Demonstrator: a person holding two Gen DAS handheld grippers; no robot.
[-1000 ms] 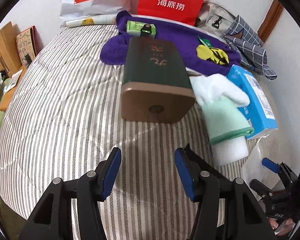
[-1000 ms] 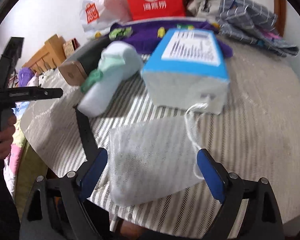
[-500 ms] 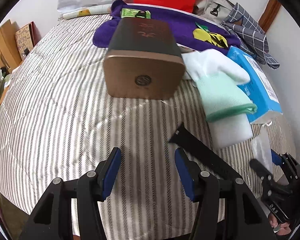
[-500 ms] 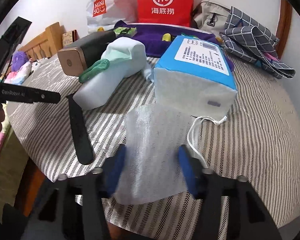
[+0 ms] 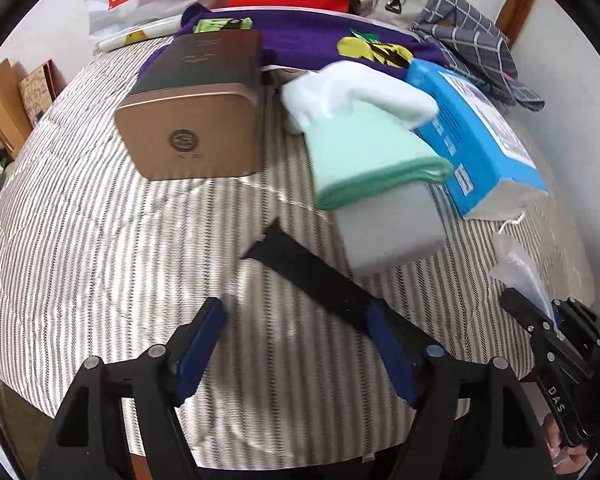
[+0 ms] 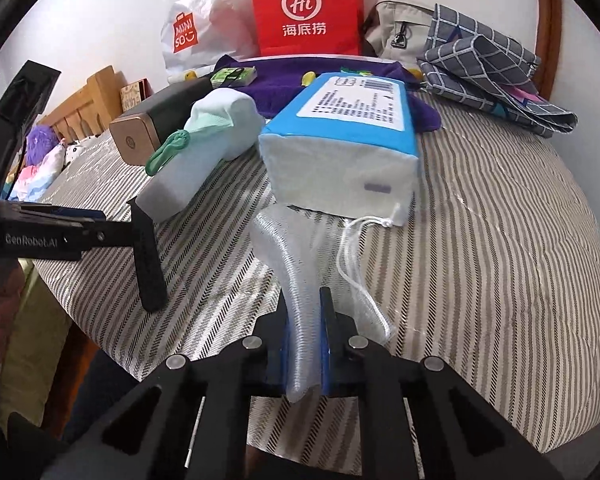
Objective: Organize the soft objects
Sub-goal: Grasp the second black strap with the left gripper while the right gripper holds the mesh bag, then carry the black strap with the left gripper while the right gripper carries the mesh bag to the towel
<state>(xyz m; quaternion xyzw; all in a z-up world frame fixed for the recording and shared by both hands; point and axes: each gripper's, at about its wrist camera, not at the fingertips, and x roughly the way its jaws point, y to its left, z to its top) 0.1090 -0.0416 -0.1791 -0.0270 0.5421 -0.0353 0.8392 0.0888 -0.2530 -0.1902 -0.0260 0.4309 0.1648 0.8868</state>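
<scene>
Pads of the right gripper [image 6: 303, 340] are pinching the near edge of the translucent foam sheet [image 6: 288, 248], which is bunching into a ridge and running straight ahead from the jaws toward the blue tissue pack [image 6: 340, 148]; its far end is lying just before that pack, beside a loose white drawstring [image 6: 354, 256]. Its long axis is pointing away along the fingers, so any pull, by my reckoning, is going to drag it back toward the bed's near edge. Off to the left, the left gripper [image 5: 296, 344] is hovering wide open and holding nothing, with a black strap [image 5: 320, 276] lying slantwise on the striped bedspread [image 5: 100, 240], its near end passing under the right-hand finger; the left arm is clearly nearer that strap. Beyond are sitting the mint-and-white towel roll [image 5: 364, 148], touching the tissue pack, and the gold-ended box [image 5: 192, 136]; farther back a purple cloth [image 6: 284, 84] and red bag [image 6: 304, 8] are crowding the wall.
</scene>
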